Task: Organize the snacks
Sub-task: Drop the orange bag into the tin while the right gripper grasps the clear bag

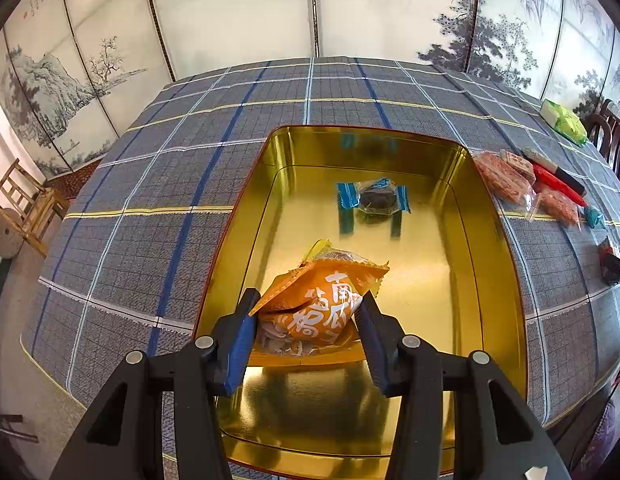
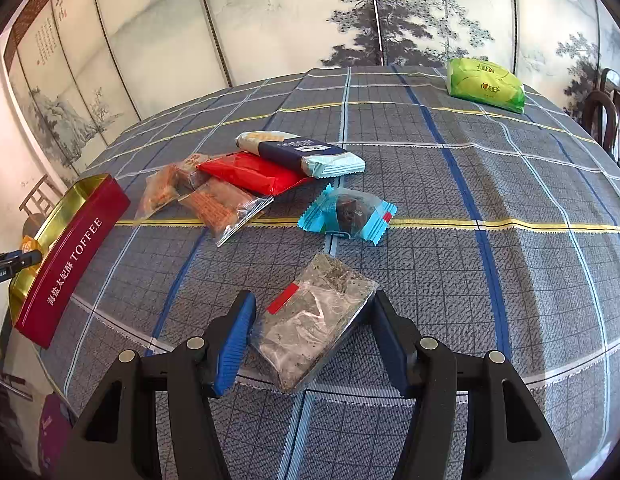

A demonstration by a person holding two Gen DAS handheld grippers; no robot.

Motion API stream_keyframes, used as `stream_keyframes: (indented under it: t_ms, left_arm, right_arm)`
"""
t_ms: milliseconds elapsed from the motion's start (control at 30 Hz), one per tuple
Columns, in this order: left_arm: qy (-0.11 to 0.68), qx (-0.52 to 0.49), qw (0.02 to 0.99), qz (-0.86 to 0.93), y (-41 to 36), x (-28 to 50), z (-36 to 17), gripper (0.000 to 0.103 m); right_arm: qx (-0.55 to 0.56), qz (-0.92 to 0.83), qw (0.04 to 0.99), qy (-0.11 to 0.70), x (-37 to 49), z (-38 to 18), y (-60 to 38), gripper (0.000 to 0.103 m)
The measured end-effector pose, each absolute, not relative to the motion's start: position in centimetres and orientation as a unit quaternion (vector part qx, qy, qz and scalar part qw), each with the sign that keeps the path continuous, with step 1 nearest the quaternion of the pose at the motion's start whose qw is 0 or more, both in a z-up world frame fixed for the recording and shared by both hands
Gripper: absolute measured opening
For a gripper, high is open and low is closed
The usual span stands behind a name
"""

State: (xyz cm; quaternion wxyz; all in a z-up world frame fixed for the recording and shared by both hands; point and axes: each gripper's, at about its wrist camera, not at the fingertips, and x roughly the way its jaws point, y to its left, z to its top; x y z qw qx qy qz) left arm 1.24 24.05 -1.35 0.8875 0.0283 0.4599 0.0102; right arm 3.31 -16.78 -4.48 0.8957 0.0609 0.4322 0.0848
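**Over the tin: orange packet ready to set down**

Over the gold-lined rectangular tin (image 1: 485, 216), the left gripper (image 1: 306, 312) pinches an orange printed snack packet (image 1: 321, 308), jaws part-closed on its sides. Best lowered near the front floor, clear of the blue-wrapped dark sweet (image 1: 373, 198) farther in, then released.

Right-wrist view only: right gripper (image 2: 311, 328), jaws part-open around a clear-wrapped grey bar (image 2: 313, 328); contact uncertain. Tin's red "TOFFEE" side, loose snacks beyond.
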Motion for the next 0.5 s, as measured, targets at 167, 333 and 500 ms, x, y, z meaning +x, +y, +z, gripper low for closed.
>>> stream_keyframes:
  t_ms: [167,333,500]
  left_arm:
    - [0.463,0.035,0.886,0.016,24.22,1.32,-1.76,0.044]
    - [0.464,0.036,0.885,0.023,24.50,1.26,-1.90,0.045]
    - [0.463,0.042,0.885,0.027,24.49,1.15,-2.03,0.046]
  right_arm:
    - [0.061,0.084,0.896,0.432,3.29,-4.47,-16.74,0.059]
    - [0.061,0.084,0.896,0.432,3.31,-4.46,-16.70,0.059]
    - [0.061,0.083,0.896,0.433,3.31,-4.45,-16.68,0.059]
